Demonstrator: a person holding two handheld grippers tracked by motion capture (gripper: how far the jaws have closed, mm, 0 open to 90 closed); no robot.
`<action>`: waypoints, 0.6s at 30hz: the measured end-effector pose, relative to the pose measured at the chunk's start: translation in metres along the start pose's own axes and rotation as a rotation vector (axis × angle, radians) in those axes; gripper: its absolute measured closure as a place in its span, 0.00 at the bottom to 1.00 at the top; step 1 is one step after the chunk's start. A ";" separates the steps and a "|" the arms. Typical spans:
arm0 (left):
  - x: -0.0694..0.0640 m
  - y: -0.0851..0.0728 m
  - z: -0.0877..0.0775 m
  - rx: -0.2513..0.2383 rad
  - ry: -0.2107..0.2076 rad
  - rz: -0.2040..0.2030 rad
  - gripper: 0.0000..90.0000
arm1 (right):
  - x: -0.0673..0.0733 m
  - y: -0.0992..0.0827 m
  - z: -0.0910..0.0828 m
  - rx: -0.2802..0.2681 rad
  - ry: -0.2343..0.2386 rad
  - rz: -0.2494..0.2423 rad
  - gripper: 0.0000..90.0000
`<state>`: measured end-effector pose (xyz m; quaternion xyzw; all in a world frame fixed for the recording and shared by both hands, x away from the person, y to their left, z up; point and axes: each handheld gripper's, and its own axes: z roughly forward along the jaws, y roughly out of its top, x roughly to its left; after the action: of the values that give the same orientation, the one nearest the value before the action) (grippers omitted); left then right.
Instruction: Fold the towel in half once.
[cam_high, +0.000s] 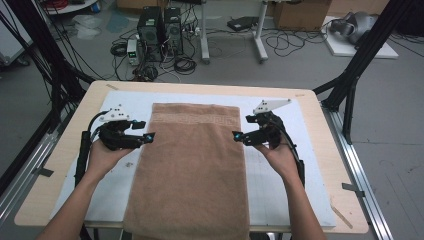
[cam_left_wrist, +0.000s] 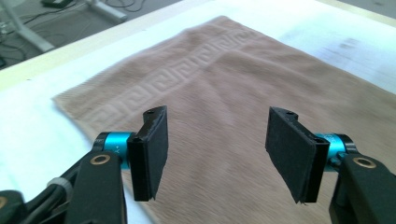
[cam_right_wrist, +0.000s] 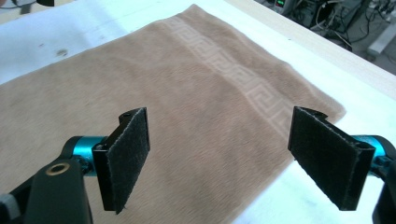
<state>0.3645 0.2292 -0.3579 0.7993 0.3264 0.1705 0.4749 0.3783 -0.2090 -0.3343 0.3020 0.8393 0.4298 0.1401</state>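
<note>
Brown towel (cam_high: 192, 170) is lying flat along the middle of the white-covered worktop (cam_high: 280, 185), patterned band at the far end, near end hanging over the worktop's front edge. Left gripper (cam_high: 150, 136) is hovering at the towel's left edge, right gripper (cam_high: 236, 136) at its right edge, both aimed inward. Fingers on both are standing wide, holding nothing. Symmetric placement looks like setup for pinching both side edges at once, probably to fold it.
</note>
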 end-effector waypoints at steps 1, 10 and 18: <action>0.005 0.001 0.002 0.000 0.011 -0.003 0.45 | -0.003 0.003 0.002 0.000 -0.013 -0.010 0.22; 0.027 -0.011 0.029 0.031 0.026 -0.018 0.48 | -0.022 -0.005 0.040 0.019 -0.054 0.009 0.23; 0.036 -0.022 0.056 0.088 0.065 -0.037 0.50 | -0.035 -0.026 0.067 0.060 -0.075 0.047 0.29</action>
<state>0.4153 0.2252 -0.4062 0.8072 0.3634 0.1734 0.4316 0.4281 -0.2003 -0.3958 0.3417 0.8385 0.3962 0.1521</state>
